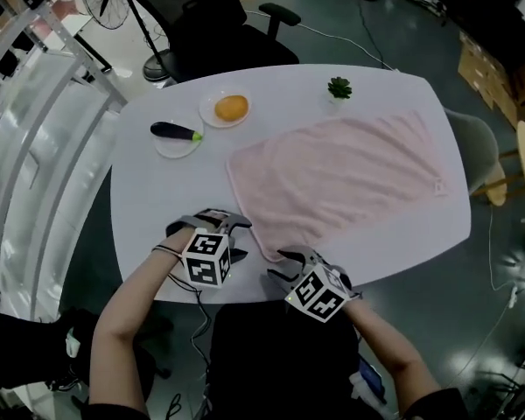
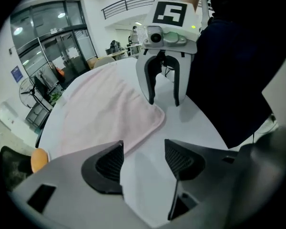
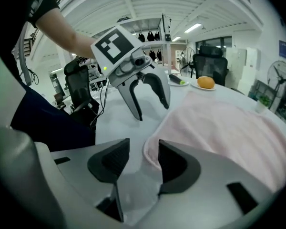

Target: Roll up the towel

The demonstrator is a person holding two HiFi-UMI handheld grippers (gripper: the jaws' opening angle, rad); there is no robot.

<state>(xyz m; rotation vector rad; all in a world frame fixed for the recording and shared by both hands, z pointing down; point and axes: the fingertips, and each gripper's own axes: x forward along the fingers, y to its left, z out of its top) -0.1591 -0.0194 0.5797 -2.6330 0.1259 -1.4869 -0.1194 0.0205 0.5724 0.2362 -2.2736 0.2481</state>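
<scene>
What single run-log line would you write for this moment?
towel: flat, unrolled | left gripper: open, empty | right gripper: open, at towel's near corner

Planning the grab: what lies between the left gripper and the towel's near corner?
Nothing but bare table; the left gripper view shows it between the left gripper and the corner of the towel.

Pale pink towel, white table, orange fruit.

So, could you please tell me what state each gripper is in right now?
Left gripper: open, empty, over the bare table beside the towel.
Right gripper: open, at the towel's corner, not gripping it.
</scene>
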